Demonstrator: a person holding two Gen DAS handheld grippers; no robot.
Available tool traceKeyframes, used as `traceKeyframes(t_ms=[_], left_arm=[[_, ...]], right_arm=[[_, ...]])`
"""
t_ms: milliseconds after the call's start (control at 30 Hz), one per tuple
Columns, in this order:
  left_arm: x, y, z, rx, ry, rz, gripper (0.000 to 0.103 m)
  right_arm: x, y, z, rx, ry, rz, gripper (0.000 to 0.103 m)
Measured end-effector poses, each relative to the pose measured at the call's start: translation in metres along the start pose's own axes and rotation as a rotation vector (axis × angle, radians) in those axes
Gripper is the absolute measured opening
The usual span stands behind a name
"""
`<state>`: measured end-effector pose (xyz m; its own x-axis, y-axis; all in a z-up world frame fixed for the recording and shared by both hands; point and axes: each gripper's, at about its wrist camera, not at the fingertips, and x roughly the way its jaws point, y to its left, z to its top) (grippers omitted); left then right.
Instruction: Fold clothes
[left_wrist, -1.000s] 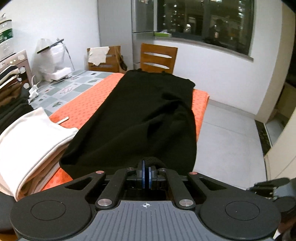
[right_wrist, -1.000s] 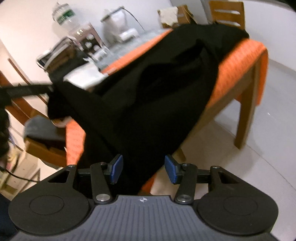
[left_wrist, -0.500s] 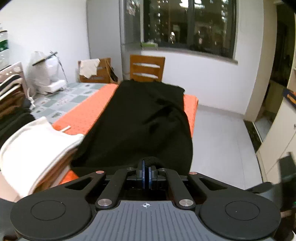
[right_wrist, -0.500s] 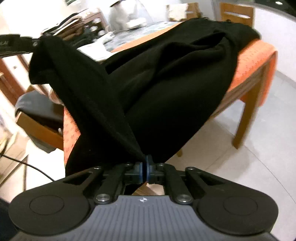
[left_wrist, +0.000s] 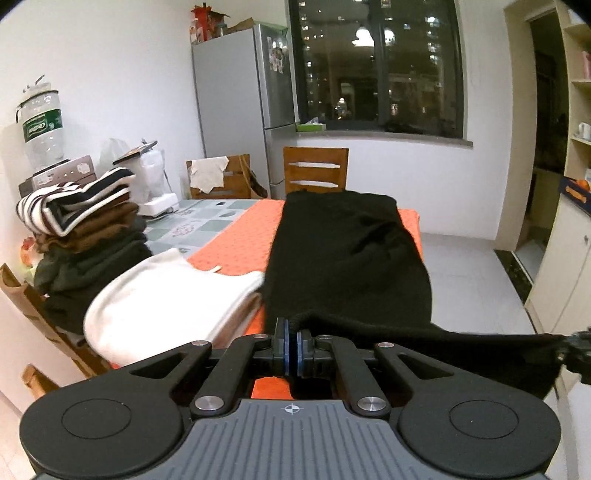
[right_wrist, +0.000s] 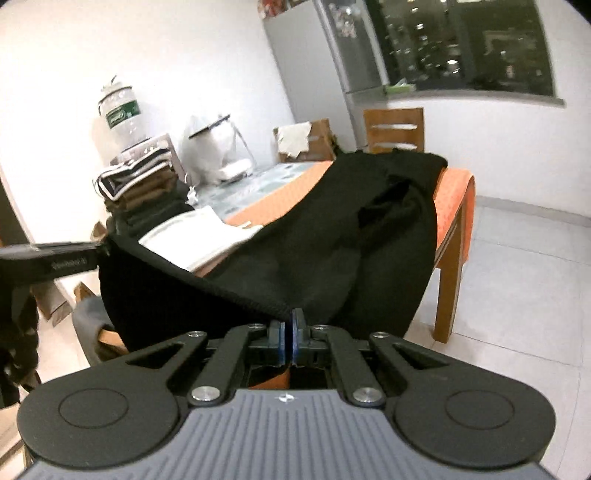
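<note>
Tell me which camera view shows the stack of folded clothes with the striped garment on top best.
The left wrist view: the stack of folded clothes is large there, layers distinct. In the right wrist view the same stack is smaller, farther away and slightly blurred.

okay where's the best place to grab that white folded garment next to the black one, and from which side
Grip the white folded garment by its stacked layered edge facing the black garment, coming from the near table end. The layers show there, so one pinch could catch them all.
</note>
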<state>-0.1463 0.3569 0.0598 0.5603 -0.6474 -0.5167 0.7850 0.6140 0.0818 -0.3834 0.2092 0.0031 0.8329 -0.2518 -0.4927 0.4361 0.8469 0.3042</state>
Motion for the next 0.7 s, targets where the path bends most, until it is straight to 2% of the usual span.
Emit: traceKeyframes(t_ms=[100,233,533,633,700], left_arm=[[-0.011,0.021,0.01,0.01,-0.027,-0.022,0.006],[-0.027,0.042,0.034,0.045,-0.088,-0.073,0.006],[-0.047,0.088,0.092,0.245,-0.201,-0.177,0.006],[-0.053,0.109,0.097,0.29,-0.21,-0.218,0.006],[-0.057,0.123,0.089,0.322,-0.21,-0.241,0.006]], right_arm=[[-0.013,0.042,-0.003,-0.005,-0.024,-0.036,0.004],[-0.027,0.079,0.002,0.001,-0.065,-0.076,0.004],[-0.046,0.135,0.046,0.077,-0.19,-0.129,0.004],[-0.047,0.161,0.054,0.089,-0.234,-0.164,0.004],[-0.047,0.18,0.052,0.094,-0.256,-0.199,0.004]])
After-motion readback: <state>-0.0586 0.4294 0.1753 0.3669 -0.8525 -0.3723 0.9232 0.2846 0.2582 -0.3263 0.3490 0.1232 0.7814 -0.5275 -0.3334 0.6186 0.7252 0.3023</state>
